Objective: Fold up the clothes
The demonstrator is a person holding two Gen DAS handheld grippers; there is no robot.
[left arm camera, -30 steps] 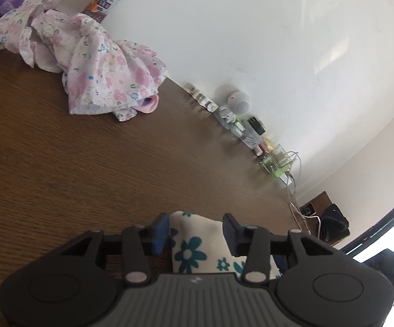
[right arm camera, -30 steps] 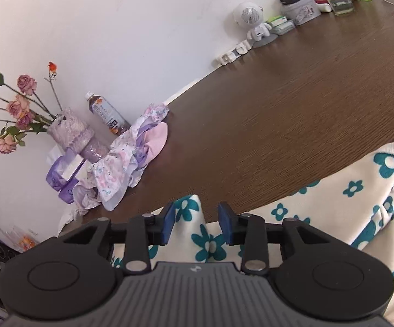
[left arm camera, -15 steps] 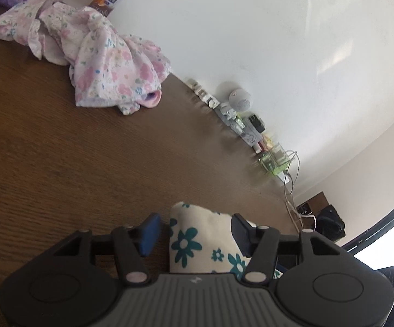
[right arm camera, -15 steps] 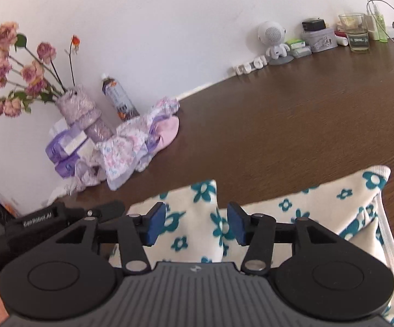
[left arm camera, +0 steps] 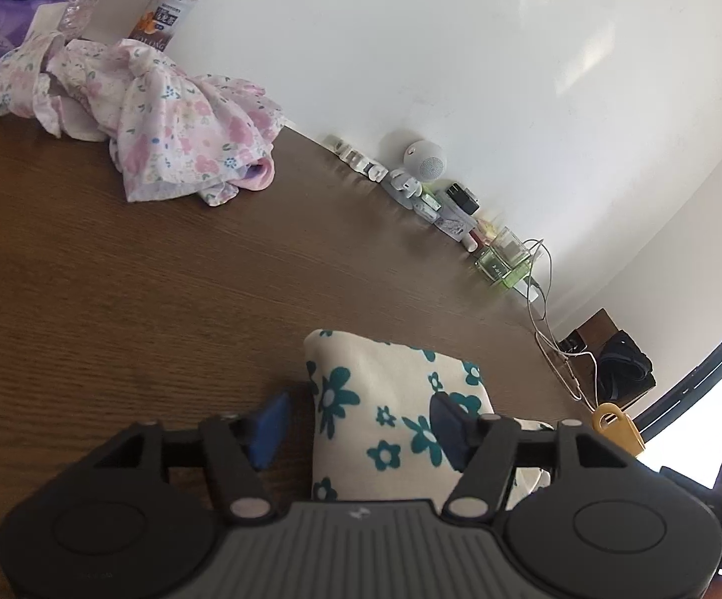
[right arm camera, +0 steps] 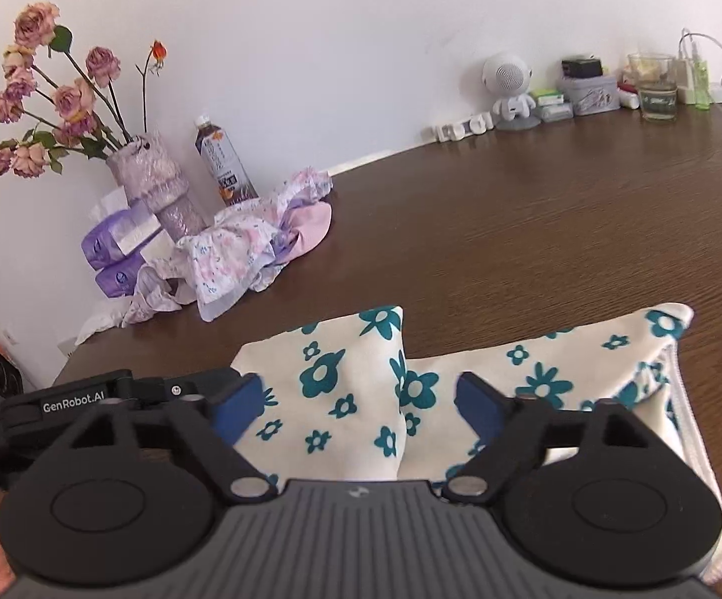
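Cream garment w/ teal flowers [right arm camera: 341, 399] lies folded on the worktop [right arm camera: 560, 229], long axis left-right, directly under both tongs: left tongs [left arm camera: 356, 424] & right tongs [right arm camera: 358, 404] apart, gripping nothing.

Both views are bright w/ even daylight; the white wall [right arm camera: 361, 25] carries soft pale light patches, and a blown-out window strip [left arm camera: 720, 389] glares at the left-wrist view's lower right. Fisheye bends the wooden table [right arm camera: 560, 209] edge, corners vignette black. Slight motion blur in the left-wrist view; shadows soft.
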